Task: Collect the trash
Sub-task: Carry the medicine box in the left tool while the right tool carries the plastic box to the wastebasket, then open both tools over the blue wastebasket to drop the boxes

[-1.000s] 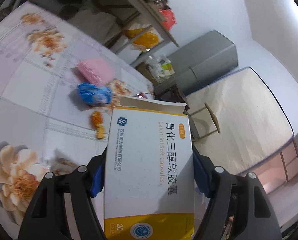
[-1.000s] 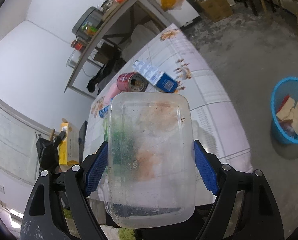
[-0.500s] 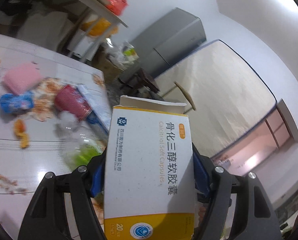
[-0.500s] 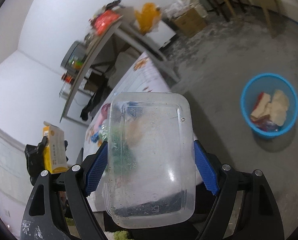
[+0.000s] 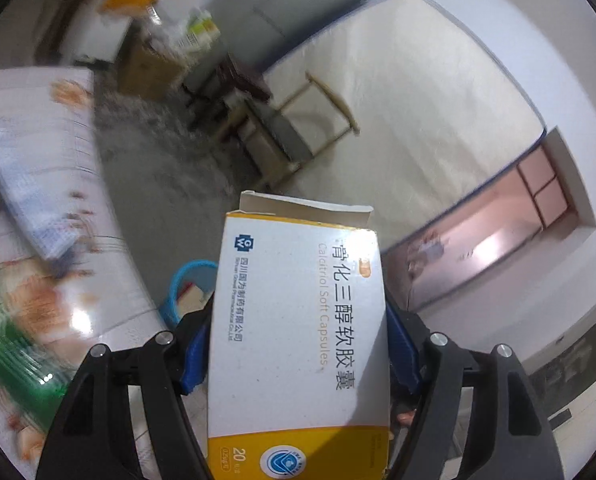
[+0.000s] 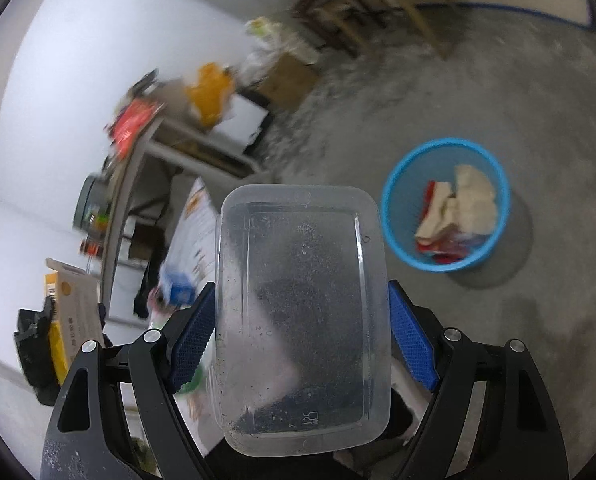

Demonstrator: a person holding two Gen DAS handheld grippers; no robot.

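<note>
My left gripper (image 5: 298,344) is shut on a white and yellow medicine box (image 5: 298,332) with its top flap open, blue pads pressed on both sides. Behind the box, a blue trash basket (image 5: 186,280) peeks out on the floor beside the table edge. My right gripper (image 6: 301,336) is shut on a clear plastic food container (image 6: 301,312), dirty with dark specks. In the right wrist view the blue trash basket (image 6: 445,204) stands on the grey floor to the upper right, holding paper and red wrappers. The left gripper with the medicine box (image 6: 72,312) shows at far left.
A flowered table (image 5: 58,280) with blurred litter, including a blue and white box (image 5: 30,196) and something green (image 5: 14,356), lies at left. Wooden chairs (image 5: 298,128), a cardboard box (image 5: 146,68) and a cluttered side table (image 6: 170,136) stand farther off on the concrete floor.
Both grippers have swung away from the table toward the floor, each keeping its item. The blue basket has come closer in the right wrist view and now appears in the left wrist view.
</note>
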